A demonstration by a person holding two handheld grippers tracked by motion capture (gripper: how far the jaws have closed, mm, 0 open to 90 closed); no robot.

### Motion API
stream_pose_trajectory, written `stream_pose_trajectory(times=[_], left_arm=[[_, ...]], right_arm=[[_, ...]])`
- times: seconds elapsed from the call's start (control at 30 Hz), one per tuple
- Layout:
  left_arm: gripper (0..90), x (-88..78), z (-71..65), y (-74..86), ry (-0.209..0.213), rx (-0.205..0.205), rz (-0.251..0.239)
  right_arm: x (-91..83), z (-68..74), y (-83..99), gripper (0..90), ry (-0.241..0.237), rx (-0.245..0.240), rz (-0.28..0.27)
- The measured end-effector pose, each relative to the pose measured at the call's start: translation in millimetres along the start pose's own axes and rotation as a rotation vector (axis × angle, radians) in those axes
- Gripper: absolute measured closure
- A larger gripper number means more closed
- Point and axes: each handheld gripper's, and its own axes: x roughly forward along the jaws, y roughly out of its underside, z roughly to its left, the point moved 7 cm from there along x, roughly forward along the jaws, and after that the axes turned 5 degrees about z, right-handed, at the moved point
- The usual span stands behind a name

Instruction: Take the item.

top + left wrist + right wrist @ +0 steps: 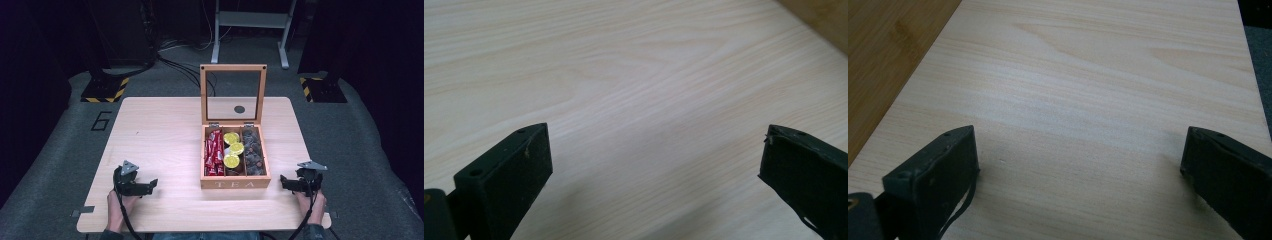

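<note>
The pale, fine-grained wooden table (160,125) lay bare left of the square wooden tea box (235,182), whose glass-paned lid stood upright. Inside it sat glossy red sachets (214,152), round yellow-topped cups (232,150) and dark pieces. The left gripper (150,186), well left of the box, and the right gripper (284,181), just right of it, had jaws wide apart, holding nothing.
</note>
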Motion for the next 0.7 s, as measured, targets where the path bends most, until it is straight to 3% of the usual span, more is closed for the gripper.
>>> stream_pose_trajectory(times=[0.23,0.47,0.7], left_arm=[[0.1,-8.1,-16.9,-19.2,0.041,0.056,-0.03],[0.1,-15.0,-42.4,-47.8,0.097,0.144,-0.06],[0.0,-15.4,-54.2,-62.3,0.121,0.177,-0.07]], right_arm=[[0.0,0.0,0.0,1.3,0.0,0.0,-0.001],[0.0,0.1,0.1,1.3,0.0,0.001,-0.002],[0.1,0.5,0.0,1.3,-0.001,0.005,-0.003]])
